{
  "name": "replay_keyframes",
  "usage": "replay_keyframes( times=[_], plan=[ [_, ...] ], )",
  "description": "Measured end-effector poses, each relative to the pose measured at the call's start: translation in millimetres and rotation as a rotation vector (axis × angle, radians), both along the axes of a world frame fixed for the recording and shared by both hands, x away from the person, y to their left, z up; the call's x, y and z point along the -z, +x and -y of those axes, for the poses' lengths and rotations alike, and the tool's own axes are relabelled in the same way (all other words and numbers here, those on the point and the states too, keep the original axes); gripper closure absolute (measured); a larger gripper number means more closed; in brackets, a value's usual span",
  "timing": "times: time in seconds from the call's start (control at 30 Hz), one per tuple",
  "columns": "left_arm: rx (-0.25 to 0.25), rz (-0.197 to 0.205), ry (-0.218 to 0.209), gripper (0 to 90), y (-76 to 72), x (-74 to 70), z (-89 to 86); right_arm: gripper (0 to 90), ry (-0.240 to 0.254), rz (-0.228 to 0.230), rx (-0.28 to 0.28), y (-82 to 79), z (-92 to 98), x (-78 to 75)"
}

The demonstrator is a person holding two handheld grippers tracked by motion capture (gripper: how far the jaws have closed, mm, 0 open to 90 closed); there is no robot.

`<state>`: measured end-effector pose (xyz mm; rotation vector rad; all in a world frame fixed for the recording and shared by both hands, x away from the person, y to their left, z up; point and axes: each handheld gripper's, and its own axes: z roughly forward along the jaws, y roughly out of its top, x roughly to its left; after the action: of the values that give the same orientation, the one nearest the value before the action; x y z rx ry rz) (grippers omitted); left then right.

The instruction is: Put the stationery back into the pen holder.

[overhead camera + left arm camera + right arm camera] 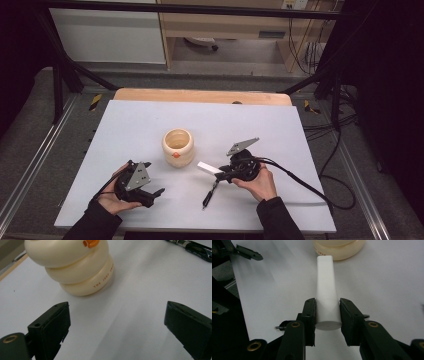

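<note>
A white tube (pixel 326 290), flat at its far end, lies level, clamped near its round cap end.

White tube (pixel 325 287), cream pot (pixel 177 146), black pen (pixel 209 193)
</note>
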<state>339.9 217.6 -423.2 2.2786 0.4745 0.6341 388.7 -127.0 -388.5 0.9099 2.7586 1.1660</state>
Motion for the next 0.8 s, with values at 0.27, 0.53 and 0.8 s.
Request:
replay_keyframes(
  times=[0.27,0.53,0.8],
  plan=[
    [0.061,0.081,0.059,6.4,-3.0,-4.2,18.5,67.2,0.012,-0.023,-0.005,-6.0,-1.6,-0.7],
    [0.124,0.155,0.112,6.3,-3.9,-5.7,41.6,67.2,0.026,-0.027,-0.007,-8.0,-1.2,-3.2],
    [0.176,0.214,0.167,6.4,-4.4,-4.9,60.3,67.1,0.024,-0.037,-0.010,-9.4,-3.7,-4.6]
  ],
)
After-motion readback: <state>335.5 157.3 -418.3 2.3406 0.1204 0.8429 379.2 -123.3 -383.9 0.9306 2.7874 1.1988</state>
